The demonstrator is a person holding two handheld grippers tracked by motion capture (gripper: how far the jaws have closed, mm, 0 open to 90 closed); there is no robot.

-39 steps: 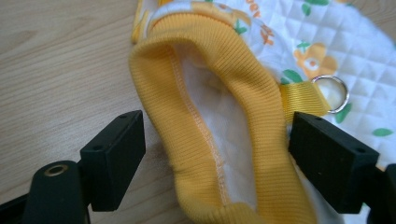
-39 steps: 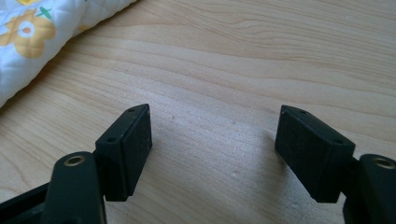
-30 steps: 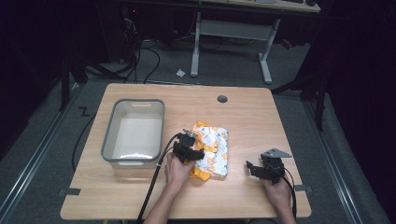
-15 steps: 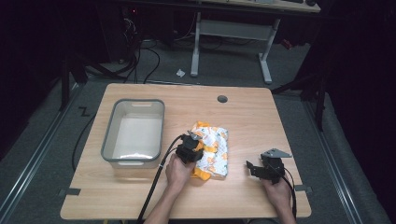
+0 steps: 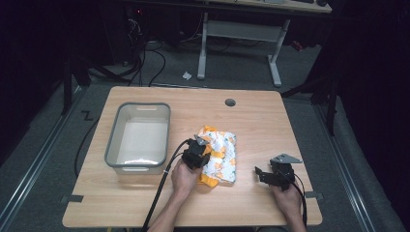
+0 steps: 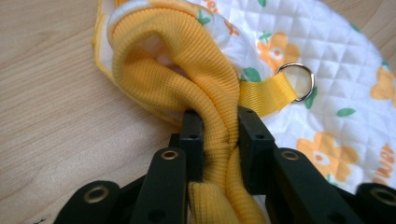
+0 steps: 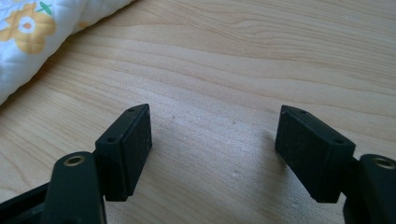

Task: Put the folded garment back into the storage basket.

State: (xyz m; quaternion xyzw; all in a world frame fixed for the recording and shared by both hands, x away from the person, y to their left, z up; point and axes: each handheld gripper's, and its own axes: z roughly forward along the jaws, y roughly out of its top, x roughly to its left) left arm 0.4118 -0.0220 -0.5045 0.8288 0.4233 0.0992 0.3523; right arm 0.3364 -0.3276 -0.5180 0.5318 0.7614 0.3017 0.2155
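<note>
Squeezing the yellow ribbed edge [image 6: 205, 93] of the quilted cloth [image 5: 220, 157]: left tool [image 5: 196, 153], jaws just pulled tight together, edge bunched up between the two black pads [image 6: 192, 140]. Seen up close in the left gripper view: a fat yellow fold pinched in the middle, a yellow strap [image 6: 264, 93] right beside it, a small metal ring [image 6: 299, 80] at the end of the strap. White, puffy cloth with orange flowers and little green leaves, lying flat on the counter [image 5: 251, 116], near the middle and a bit toward the front. Yellow edge lifted a little off the wood where the pads bite it.

Sitting left of the cloth, just beside it: a grey bin [image 5: 139, 136], pale inside.

Resting at the front right of the counter, well apart from the cloth: right tool [image 5: 270, 175], held in the right hand [image 5: 287, 198]. Jaws wide open, bare wood between the pads [image 7: 126, 149]. Peeking in at the top left corner of the right gripper view: a bit of the flowery cloth.

Set into the wood at the back of the counter: a small dark round hole [image 5: 230, 102].
</note>
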